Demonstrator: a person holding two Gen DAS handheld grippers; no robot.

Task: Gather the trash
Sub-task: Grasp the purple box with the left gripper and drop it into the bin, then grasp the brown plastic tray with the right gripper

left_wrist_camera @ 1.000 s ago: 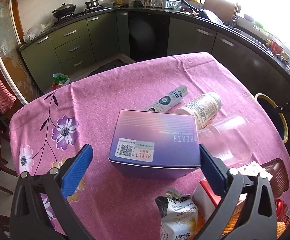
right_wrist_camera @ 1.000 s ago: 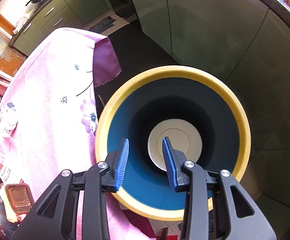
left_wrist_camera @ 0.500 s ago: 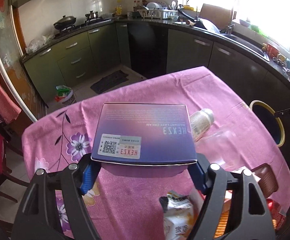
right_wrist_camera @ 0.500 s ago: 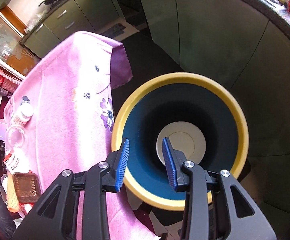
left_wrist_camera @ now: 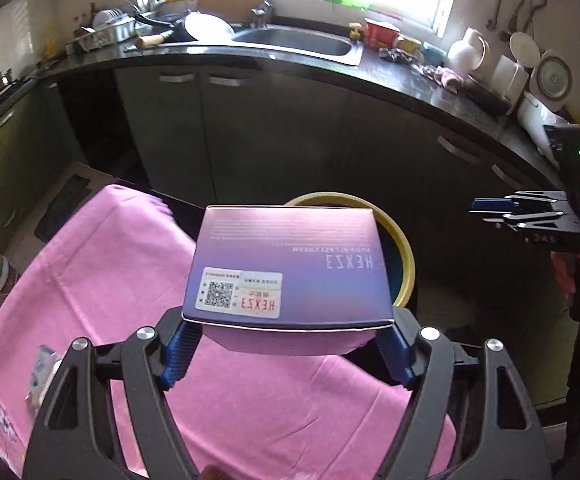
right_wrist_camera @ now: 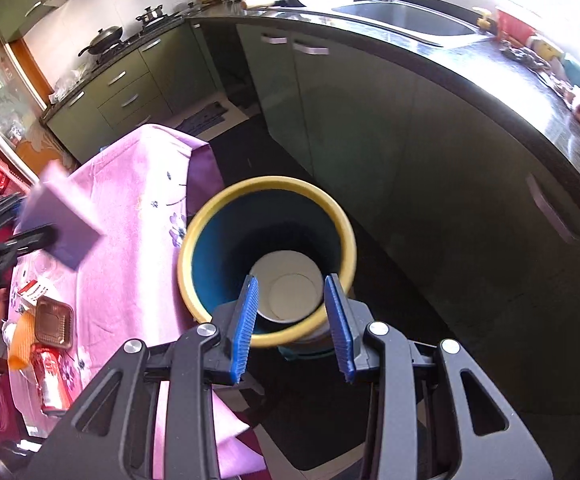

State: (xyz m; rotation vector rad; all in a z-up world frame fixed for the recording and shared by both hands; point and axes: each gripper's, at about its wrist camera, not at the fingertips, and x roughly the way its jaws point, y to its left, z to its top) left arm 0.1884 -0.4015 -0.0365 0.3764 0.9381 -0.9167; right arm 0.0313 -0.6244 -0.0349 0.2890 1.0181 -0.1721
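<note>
White disc (right_wrist_camera: 290, 288) inside bin (right_wrist_camera: 194, 240), right wrist view only

Across the top of my left wrist view I see a stainless steel sink (left_wrist_camera: 297, 40) set in a dark curved countertop (left_wrist_camera: 409, 76), with a white jug (left_wrist_camera: 465, 54) at the upper right and a metal dish rack (left_wrist_camera: 110, 30) at the upper left. Below the counter run grey-green cabinet doors (left_wrist_camera: 274, 136). In my right wrist view, a black wok (right_wrist_camera: 104, 38) sits on the stove at upper left, above green drawers (right_wrist_camera: 126, 96).
</note>
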